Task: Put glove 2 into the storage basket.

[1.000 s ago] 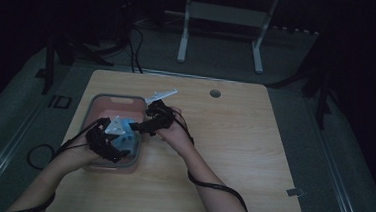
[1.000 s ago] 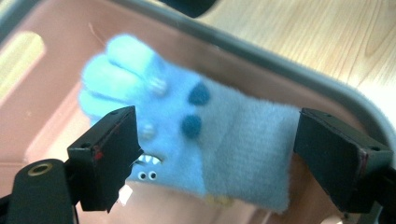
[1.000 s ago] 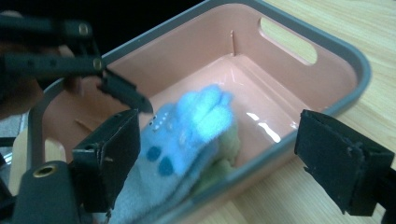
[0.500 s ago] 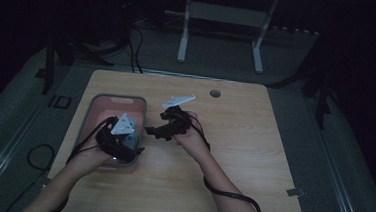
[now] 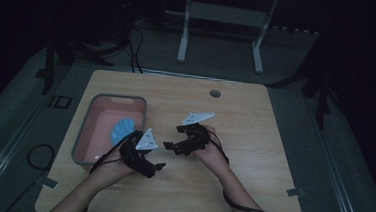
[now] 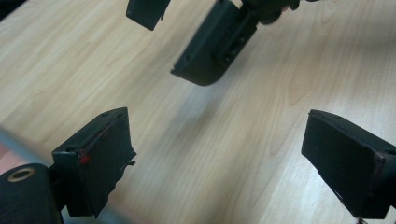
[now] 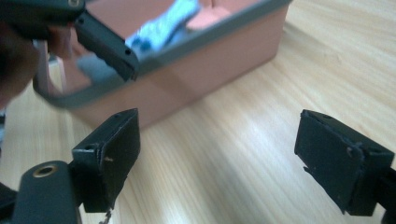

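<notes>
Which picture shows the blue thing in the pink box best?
The high view: the blue thing lies in plain sight on the floor of the pink box, seen from above. The right gripper view catches a blurred part of it over the box's rim, partly behind the other gripper's jaw. The left gripper view looks at bare wooden table.

Your left gripper [image 5: 152, 166] and right gripper [image 5: 169, 146]: black blocky jaws, grey three-cornered plates, black trailing cables.

Dim, murky high view, dark surroundings, brighter gripper views, soft blur at near edges
</notes>
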Demonstrator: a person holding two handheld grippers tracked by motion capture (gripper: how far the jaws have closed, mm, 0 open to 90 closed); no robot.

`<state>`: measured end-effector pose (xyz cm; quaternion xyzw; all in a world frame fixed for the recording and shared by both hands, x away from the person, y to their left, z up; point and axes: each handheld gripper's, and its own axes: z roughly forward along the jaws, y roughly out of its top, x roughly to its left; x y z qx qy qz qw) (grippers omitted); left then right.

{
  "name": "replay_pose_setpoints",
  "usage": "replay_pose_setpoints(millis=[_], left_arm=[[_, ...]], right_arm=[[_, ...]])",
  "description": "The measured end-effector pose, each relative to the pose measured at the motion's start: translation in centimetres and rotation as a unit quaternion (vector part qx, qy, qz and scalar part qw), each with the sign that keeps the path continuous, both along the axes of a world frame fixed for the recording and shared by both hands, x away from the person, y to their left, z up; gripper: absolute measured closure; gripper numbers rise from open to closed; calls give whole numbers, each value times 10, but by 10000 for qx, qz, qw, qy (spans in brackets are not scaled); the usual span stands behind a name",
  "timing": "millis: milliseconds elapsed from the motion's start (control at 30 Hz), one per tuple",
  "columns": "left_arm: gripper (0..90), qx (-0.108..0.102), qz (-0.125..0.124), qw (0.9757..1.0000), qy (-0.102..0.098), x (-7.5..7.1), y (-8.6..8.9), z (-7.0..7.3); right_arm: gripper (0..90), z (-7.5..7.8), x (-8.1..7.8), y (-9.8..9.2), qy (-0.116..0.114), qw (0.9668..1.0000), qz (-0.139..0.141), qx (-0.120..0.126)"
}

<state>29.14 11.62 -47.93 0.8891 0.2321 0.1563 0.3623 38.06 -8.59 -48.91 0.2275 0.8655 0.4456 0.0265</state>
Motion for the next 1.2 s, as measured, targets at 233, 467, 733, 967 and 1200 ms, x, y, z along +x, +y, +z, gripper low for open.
replay_pose_setpoints(millis=[233, 467, 733, 967, 1200], left_arm=[[90, -59, -308, 9995, -1, -10, -26, -9], [90, 7, -640, 9979, 102, -19, -51, -22], [90, 10, -824, 9961, 304, -17, -67, -42], [90, -102, -935, 9946, 431, -17, -77, -55], [90, -310, -1066, 9926, 483, -19, -87, -62]], right_arm=[[143, -18, -12, -23, 116, 9999, 27, -86], [143, -27, -23, -44, 136, 9999, -54, -3], [143, -41, -33, -62, 142, 9998, -66, -106], [143, -50, -41, -78, 117, 9998, -94, -118], [142, -55, -43, -88, 101, 9998, -123, -133]])
